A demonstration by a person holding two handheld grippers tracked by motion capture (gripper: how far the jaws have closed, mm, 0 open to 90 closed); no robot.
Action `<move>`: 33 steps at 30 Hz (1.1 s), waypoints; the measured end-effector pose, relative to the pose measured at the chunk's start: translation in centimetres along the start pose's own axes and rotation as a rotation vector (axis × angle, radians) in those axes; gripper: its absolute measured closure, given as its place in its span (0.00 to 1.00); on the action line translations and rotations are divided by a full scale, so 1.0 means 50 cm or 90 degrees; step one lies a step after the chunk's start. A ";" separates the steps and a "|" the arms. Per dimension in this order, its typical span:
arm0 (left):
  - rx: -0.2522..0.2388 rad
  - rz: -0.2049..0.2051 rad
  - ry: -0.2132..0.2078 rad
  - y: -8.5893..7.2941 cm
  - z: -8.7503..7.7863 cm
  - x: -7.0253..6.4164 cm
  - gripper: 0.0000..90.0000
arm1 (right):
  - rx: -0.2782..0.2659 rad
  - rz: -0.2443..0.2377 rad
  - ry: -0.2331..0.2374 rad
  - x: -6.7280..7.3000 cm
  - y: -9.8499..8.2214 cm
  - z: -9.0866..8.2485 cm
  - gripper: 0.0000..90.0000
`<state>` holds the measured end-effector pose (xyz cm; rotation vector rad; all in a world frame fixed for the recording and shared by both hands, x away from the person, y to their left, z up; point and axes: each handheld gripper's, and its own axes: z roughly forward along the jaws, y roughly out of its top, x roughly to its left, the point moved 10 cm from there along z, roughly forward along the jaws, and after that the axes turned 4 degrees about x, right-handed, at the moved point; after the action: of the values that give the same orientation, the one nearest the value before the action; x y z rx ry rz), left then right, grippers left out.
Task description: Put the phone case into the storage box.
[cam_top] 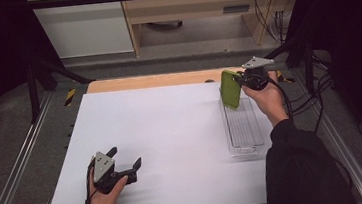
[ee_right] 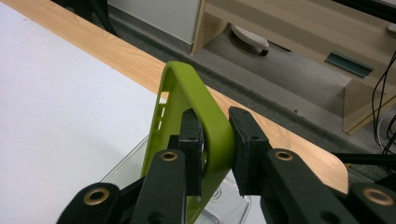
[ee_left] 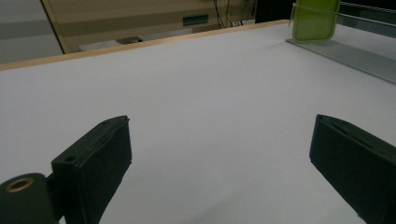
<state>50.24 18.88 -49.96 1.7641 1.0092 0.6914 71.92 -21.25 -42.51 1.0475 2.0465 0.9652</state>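
Observation:
A lime-green phone case (cam_top: pixel 230 88) stands on edge over the far end of a clear plastic tray (cam_top: pixel 244 126) at the table's right side. My right gripper (cam_top: pixel 241 79) is shut on the case's rim, and the right gripper view has its pads pinching the green edge (ee_right: pixel 212 135) from both sides. Near the front left of the white table, my left gripper (cam_top: pixel 125 158) rests low and open with nothing between its fingers (ee_left: pixel 95 161). Far off in the left gripper view I see the green case (ee_left: pixel 315 21) and the tray (ee_left: pixel 355 53).
The white table top (cam_top: pixel 163 144) ends at a wooden strip (cam_top: pixel 157 80) along its far edge. Metal rails run down both sides. Beyond the table stand a wooden cabinet (cam_top: pixel 200 4) and hanging cables (cam_top: pixel 271 18).

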 end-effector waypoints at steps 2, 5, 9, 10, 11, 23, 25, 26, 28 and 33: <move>0.000 0.000 0.000 0.000 0.000 0.000 0.06 | 0.000 0.002 -0.002 0.000 0.000 0.001 0.84; -0.001 -0.001 0.000 0.001 0.000 0.000 0.06 | -0.002 0.009 -0.007 0.000 0.001 0.003 0.84; -0.001 -0.001 0.000 0.001 -0.001 0.001 0.06 | -0.005 0.009 -0.012 0.000 0.003 0.006 0.83; -0.001 -0.001 0.000 0.001 -0.001 0.001 0.06 | -0.006 0.008 -0.015 0.000 0.004 0.006 0.83; -0.001 -0.001 0.001 0.001 -0.001 0.001 0.06 | -0.006 0.008 -0.015 0.000 0.004 0.006 0.83; -0.001 -0.004 0.002 0.000 -0.002 0.003 0.06 | -0.011 0.023 -0.035 0.000 0.008 0.014 0.81; 0.000 -0.004 0.003 0.000 -0.002 0.003 0.06 | -0.012 0.027 -0.040 -0.001 0.007 0.016 0.80; 0.000 -0.004 0.003 0.000 -0.002 0.003 0.06 | -0.012 0.027 -0.040 -0.001 0.007 0.016 0.80; 0.000 -0.004 0.003 0.000 -0.002 0.004 0.06 | -0.013 0.028 -0.042 -0.002 0.007 0.017 0.79; 0.003 -0.003 0.004 -0.001 -0.002 0.004 0.06 | -0.010 0.024 -0.053 -0.004 0.006 0.018 0.79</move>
<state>50.24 19.11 -49.97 1.7635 1.0204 0.6929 72.82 -21.00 -42.70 1.1023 1.9553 0.9394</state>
